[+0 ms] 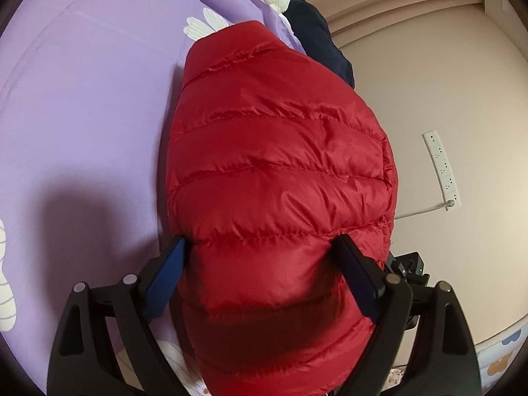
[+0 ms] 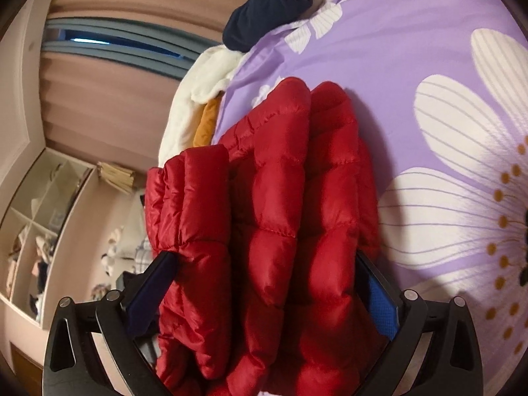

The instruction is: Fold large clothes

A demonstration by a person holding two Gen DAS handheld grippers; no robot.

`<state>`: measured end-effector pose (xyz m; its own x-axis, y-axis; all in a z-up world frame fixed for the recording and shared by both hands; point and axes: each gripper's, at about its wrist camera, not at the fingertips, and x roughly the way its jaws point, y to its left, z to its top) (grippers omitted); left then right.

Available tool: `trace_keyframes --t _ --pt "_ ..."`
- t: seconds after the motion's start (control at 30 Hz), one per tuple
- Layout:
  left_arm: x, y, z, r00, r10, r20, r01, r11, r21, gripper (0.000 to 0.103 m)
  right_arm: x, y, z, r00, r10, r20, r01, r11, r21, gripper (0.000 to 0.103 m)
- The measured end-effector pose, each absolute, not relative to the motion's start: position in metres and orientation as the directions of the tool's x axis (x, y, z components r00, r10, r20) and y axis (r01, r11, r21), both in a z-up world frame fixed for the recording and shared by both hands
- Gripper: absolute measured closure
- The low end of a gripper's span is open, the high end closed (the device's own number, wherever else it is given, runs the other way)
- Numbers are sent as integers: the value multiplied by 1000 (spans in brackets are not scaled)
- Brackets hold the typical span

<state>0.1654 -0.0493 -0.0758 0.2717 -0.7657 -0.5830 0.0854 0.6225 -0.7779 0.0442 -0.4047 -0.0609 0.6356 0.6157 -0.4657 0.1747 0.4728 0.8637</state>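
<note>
Red puffer jacket (image 1: 277,171), folded, runs lengthwise away between both wide-spread claws (left claw (image 1: 264,264), right claw (image 2: 264,280)); pads barely touching it.

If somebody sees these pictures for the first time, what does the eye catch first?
The red puffer jacket fills the middle of both views, folded thick, lying on the purple bedsheet with big white flowers. It sits between the wide jaws of the left gripper and the right gripper. Beyond it lies a dark navy garment.
</note>
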Motion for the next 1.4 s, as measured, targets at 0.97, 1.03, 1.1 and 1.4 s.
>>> trace_keyframes --t 0.97,1.03,1.1,1.4 --pt "165 -99 -50 299 -599 -743 245 801 -547 10 43 -373 -51 612 536 -581 140 649 747 28" --pt "160 -102 -47 310 -580 -753 262 814 -518 11 44 -370 -48 621 516 -590 138 669 730 32" --pt "158 -103 -45 318 -567 -759 269 822 -501 12 42 -369 -44 629 496 -598 130 692 710 37" --pt "148 -108 -33 365 -520 -772 301 851 -431 19 29 -355 -24 683 444 -580 55 761 646 55"
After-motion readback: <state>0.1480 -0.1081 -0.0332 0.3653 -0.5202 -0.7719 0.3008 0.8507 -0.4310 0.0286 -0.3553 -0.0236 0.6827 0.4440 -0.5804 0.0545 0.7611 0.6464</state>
